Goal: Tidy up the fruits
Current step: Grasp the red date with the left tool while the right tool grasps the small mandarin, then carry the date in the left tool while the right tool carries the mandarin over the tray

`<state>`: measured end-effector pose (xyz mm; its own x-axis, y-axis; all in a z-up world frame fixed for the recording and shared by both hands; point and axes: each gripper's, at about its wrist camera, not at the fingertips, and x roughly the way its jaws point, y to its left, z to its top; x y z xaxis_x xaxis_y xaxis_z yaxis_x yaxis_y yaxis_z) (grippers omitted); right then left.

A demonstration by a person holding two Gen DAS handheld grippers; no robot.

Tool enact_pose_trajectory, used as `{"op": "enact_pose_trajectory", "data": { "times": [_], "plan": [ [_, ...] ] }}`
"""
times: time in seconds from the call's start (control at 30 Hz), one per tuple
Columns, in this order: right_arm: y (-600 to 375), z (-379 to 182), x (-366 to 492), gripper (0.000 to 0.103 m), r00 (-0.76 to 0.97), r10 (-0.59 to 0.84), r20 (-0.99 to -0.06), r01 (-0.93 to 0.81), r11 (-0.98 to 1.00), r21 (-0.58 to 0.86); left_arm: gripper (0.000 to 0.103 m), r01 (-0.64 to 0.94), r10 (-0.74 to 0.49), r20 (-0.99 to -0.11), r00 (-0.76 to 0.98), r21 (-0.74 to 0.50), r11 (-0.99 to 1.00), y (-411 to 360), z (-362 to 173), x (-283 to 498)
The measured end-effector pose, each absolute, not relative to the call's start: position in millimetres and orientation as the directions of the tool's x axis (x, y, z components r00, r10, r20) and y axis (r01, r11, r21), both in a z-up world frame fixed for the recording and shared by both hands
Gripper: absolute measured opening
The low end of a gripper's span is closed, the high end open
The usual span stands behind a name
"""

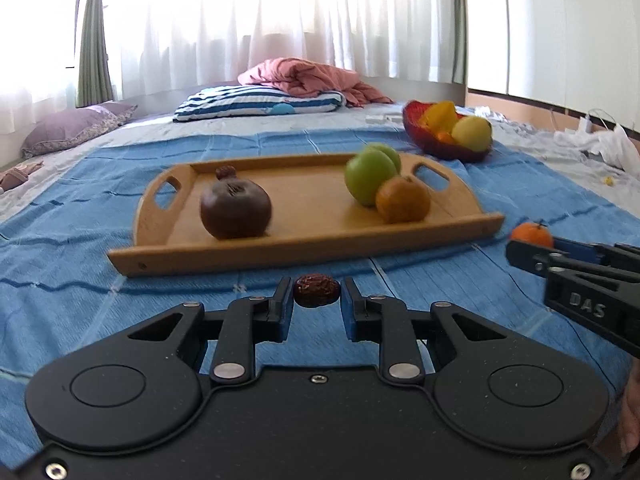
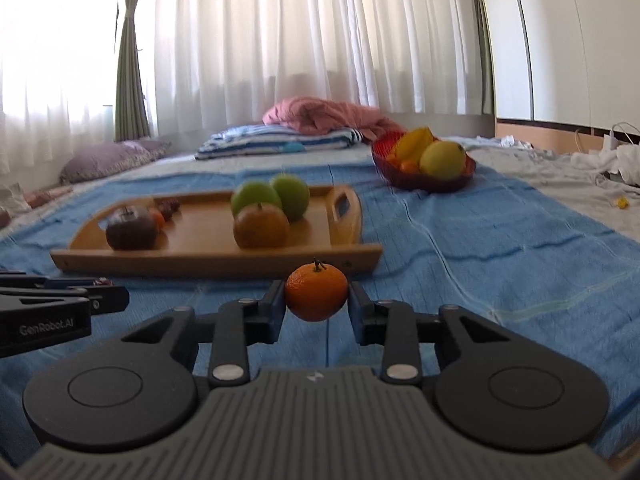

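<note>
My left gripper (image 1: 316, 294) is shut on a small wrinkled red date (image 1: 316, 290), held just above the blue cloth in front of the wooden tray (image 1: 304, 246). My right gripper (image 2: 317, 294) is shut on a mandarin (image 2: 316, 291) with a short stem, near the tray's right front corner; the same mandarin (image 1: 532, 234) shows at the right edge of the left wrist view. On the tray lie a dark brown round fruit (image 1: 235, 210), a second date (image 1: 225, 172), two green apples (image 1: 370, 176) and a brownish-orange fruit (image 1: 402, 199).
A red bowl (image 1: 444, 148) with yellow and orange fruit stands behind the tray to the right. Farther back on the bed lie a striped pillow (image 1: 260, 102), a pink blanket (image 1: 312, 78) and a purple pillow (image 1: 76, 126). White clutter (image 1: 600, 140) lies at the far right.
</note>
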<state>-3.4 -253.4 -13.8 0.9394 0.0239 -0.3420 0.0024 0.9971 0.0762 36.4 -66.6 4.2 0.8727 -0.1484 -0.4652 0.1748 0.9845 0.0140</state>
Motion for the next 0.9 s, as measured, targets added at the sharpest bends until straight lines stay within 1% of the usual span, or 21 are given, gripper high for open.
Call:
{"op": "enact_pose_trajectory", "data": {
  "times": [0.1, 0.23, 0.4, 0.7, 0.9],
  "plan": [
    [-248.4, -6.3, 1.5, 0.037, 0.948, 0.031, -0.318, -0.014, 0.998, 0.057, 0.024, 0.16, -0.141, -0.457, 0.878, 0.003, 0.987, -57.4, 11.7, 45.6],
    [-240.0, 0.3, 11.0, 0.037, 0.948, 0.06, -0.311, -0.045, 0.997, 0.056, 0.024, 0.138, -0.122, -0.448, 0.886, 0.005, 0.99, -45.6, 20.6, 57.4],
    [-227.6, 5.7, 22.2, 0.037, 0.946, 0.1, -0.308, -0.079, 0.994, 0.08, 0.024, 0.147, -0.148, -0.455, 0.878, -0.036, 0.988, -34.7, 28.5, 73.0],
    [-201.4, 6.5, 52.8, 0.038, 0.927, 0.168, -0.335, -0.149, 0.985, 0.082, 0.024, 0.148, -0.167, -0.454, 0.875, -0.078, 0.986, -21.5, 38.0, 98.0],
    [-193.0, 13.0, 73.4, 0.038, 0.913, 0.209, -0.351, -0.182, 0.977, 0.109, 0.024, 0.149, -0.191, -0.476, 0.858, -0.124, 0.981, -7.3, 50.9, 129.6]
  ]
}}
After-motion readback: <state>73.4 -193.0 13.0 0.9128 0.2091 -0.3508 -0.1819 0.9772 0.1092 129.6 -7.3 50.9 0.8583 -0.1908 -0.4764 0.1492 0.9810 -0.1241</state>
